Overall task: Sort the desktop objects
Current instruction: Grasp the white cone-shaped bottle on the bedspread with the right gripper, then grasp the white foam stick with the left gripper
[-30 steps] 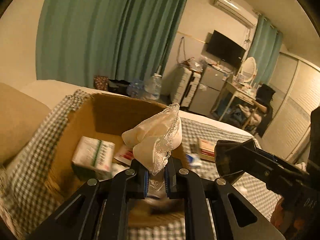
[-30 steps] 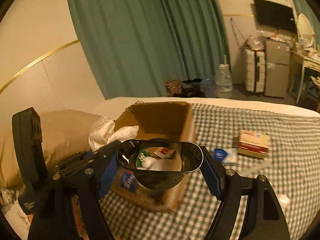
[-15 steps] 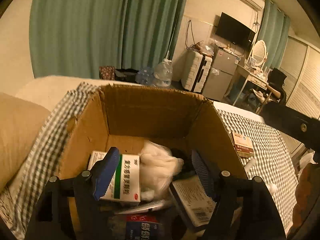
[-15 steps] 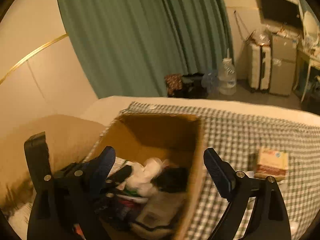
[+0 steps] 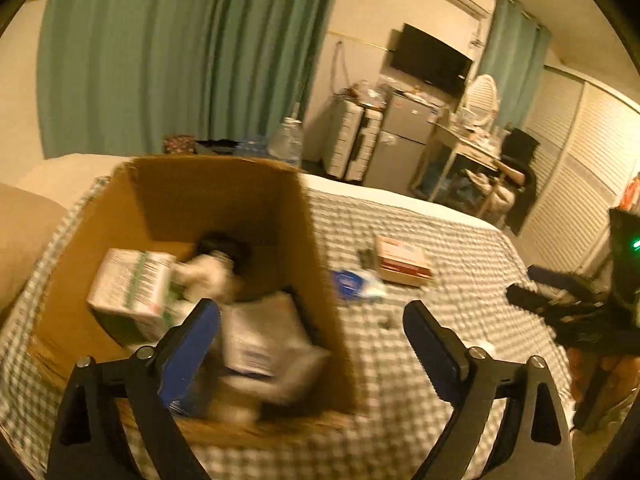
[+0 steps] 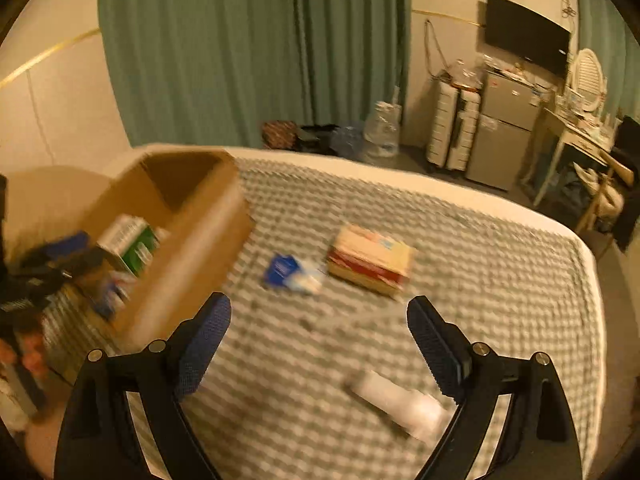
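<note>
- Already boxed: green-and-white carton point(image 5: 132, 288), white cloth point(image 5: 208, 276), papers, all inside cardboard box point(image 5: 316, 280) on bed point(image 6: 480, 264).
- Left to sort: red-and-cream box point(image 6: 370, 264), blue packet point(image 6: 286, 270), white tube point(image 6: 396, 404).
- Left tongs point(image 5: 312, 336): opening, nothing between, straddling box wall.
- Right tongs point(image 6: 320, 328): wide, empty; tube just below, red-and-cream box beyond.

The box point(image 5: 312, 280) is plain brown cardboard, matt and a bit rough at the rim, sitting on a bed point(image 6: 500, 280) covered in soft checked woven cloth. Both tools show matt black plastic arms with ribbed blue pads point(image 6: 434, 344), and small shiny metal screws point(image 5: 478, 353) catch the light.
</note>
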The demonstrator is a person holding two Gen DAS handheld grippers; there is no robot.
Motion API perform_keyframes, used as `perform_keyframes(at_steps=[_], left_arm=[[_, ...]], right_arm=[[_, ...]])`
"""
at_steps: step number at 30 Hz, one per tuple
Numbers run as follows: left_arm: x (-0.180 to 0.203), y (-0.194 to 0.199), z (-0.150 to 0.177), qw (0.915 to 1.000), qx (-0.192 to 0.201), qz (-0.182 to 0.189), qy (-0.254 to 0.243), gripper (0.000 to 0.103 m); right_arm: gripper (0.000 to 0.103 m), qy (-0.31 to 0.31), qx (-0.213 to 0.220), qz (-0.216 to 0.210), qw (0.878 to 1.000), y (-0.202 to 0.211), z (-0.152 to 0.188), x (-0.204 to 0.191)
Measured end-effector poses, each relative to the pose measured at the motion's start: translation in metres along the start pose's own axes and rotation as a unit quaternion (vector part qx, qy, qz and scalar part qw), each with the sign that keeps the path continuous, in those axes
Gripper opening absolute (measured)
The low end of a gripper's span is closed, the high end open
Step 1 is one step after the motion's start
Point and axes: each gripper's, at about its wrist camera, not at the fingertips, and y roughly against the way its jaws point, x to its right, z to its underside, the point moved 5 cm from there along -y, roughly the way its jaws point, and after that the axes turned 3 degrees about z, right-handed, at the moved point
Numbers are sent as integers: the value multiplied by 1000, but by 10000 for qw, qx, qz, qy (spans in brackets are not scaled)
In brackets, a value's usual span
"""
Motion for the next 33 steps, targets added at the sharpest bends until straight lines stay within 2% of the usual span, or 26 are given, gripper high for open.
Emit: perform_keyframes(at_steps=[2,5,7,10,15,20,24,26,28,33], left_arm=[[30,-1,9,9998,-4,223,1,103],[71,-12,23,9984,-143,507,-201,103],[90,-25,36,9975,-350,533,-316,103],[109,-46,52,9967,-535,467,-389,103],[121,-88,70,9943,-895,157,-550,103],[106,-117,84,9929,-1088,-53,-475,103],[97,-138,84,9923,-1157,-159,-400,103],[95,-147,83,9923,-1186,-175,-325,103],[93,-156,82,9919,-1231,-144,-269,103],[98,-173,73,9928,-1104,-411,-235,103]], right_arm=[[90,-151,-179,36,9997,-2,19,22],[90,-219,-432,137,9987,-8,48,44],[90,-170,-511,68,9985,-12,62,51],[90,-92,-832,247,9962,-30,79,63],[90,79,-1026,118,9946,-64,97,67],[90,411,-1269,181,9909,-101,104,58],[90,318,-1416,345,9888,-117,106,60],[79,106,-1510,281,9881,-120,108,62],[55,-120,-1626,387,9859,-122,112,69],[55,-1115,-1274,329,9850,-103,109,98]])
